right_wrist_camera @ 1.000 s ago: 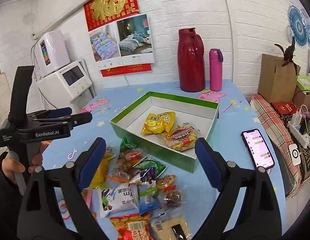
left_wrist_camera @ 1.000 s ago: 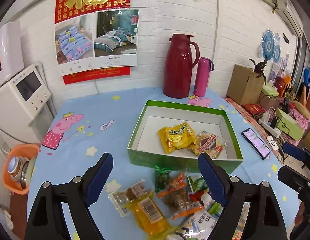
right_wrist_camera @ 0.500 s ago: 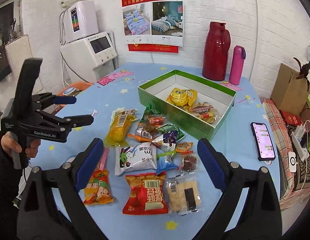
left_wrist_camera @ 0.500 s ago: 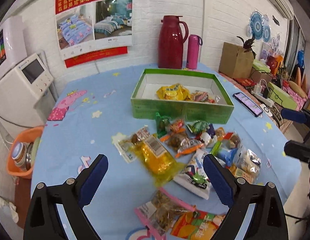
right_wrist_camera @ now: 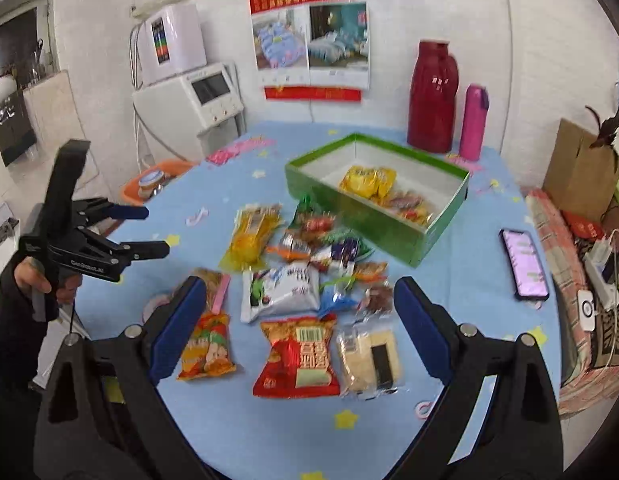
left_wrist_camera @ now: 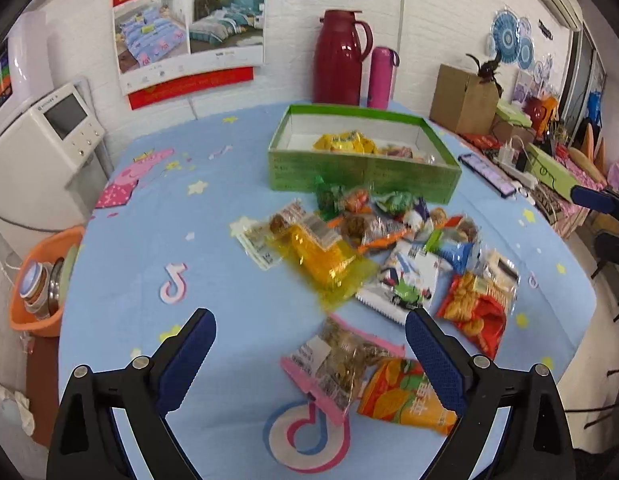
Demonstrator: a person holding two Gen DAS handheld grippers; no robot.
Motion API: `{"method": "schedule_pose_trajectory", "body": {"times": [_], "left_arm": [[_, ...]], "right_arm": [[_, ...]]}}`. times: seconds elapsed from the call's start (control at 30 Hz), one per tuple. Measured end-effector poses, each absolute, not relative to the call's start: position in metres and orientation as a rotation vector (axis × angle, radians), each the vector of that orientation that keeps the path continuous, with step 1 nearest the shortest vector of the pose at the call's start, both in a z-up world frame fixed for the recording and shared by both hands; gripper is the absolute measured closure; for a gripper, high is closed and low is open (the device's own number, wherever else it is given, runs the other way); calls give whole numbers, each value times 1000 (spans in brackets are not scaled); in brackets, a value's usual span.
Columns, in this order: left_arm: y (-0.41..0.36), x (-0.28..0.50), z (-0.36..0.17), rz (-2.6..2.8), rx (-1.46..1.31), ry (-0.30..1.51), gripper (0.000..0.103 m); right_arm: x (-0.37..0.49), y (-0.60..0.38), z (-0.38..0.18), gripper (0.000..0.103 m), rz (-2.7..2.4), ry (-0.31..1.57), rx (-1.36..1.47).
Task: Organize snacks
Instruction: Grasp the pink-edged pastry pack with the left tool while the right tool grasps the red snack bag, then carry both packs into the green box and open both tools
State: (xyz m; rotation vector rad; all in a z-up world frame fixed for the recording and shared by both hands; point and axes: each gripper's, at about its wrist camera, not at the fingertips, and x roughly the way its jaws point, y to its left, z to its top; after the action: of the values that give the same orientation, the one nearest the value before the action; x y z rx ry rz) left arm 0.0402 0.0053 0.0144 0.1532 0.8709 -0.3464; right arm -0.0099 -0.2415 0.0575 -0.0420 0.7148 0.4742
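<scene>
A green box [left_wrist_camera: 361,172] [right_wrist_camera: 373,216] with white inside holds a yellow packet [right_wrist_camera: 367,180] and a clear-wrapped snack. Several snack packets lie in a heap on the blue tablecloth in front of it, among them a yellow bag [left_wrist_camera: 325,260], a white pouch [right_wrist_camera: 281,290], a red bag [right_wrist_camera: 299,360] and an orange bag [left_wrist_camera: 405,396]. My left gripper [left_wrist_camera: 311,354] hovers open above the near packets with nothing held. My right gripper [right_wrist_camera: 297,320] is open too, above the red bag. The left gripper [right_wrist_camera: 145,228] also shows in the right wrist view, in a hand.
A red thermos [left_wrist_camera: 341,64] and pink bottle [left_wrist_camera: 381,78] stand behind the box. A phone [right_wrist_camera: 523,264] lies at the table's right edge. An orange basin of dishes [left_wrist_camera: 37,280] sits off the left edge, by a white appliance [left_wrist_camera: 41,148]. Cardboard box [right_wrist_camera: 581,168] and clutter right.
Both grippers have drawn back and up from the green box, so more of the table and the whole snack heap now show. Both stay open and hold nothing.
</scene>
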Motion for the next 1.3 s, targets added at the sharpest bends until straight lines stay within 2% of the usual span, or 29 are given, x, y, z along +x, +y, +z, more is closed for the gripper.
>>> {"method": "schedule_pose_trajectory", "body": {"times": [0.13,0.27,0.4,0.53,0.67,0.8,1.03,1.1,1.2,1.23,1.3], "left_arm": [[4,31,-14,-373,171,931,6],[-4,34,-32,-386,205,947,7],[-10,45,-48,-420,185,996,24],[-13,57,-62,-422,175,1036,40],[-11,61,-64,-422,158,1039,39],[-9,68,-69,-406,139,1060,30],[-11,79,-72,-398,129,1062,25],[-13,80,-73,-399,130,1050,28],[-14,79,-71,-400,128,1050,37],[-13,77,-69,-411,111,1048,43],[-13,74,-65,-424,95,1051,46]], "right_arm": [[6,-233,7,14,491,858,-38],[12,-234,-21,17,474,924,-27],[13,-229,-36,19,482,955,-24],[16,-222,-52,31,491,1006,-45],[18,-219,-60,31,476,1014,-67],[18,-219,-62,31,476,1013,-69],[21,-219,-64,31,480,1012,-62],[21,-219,-65,33,477,1005,-64],[18,-219,-64,39,470,1003,-57],[16,-220,-62,46,465,999,-52],[12,-220,-55,52,464,977,-53]]}}
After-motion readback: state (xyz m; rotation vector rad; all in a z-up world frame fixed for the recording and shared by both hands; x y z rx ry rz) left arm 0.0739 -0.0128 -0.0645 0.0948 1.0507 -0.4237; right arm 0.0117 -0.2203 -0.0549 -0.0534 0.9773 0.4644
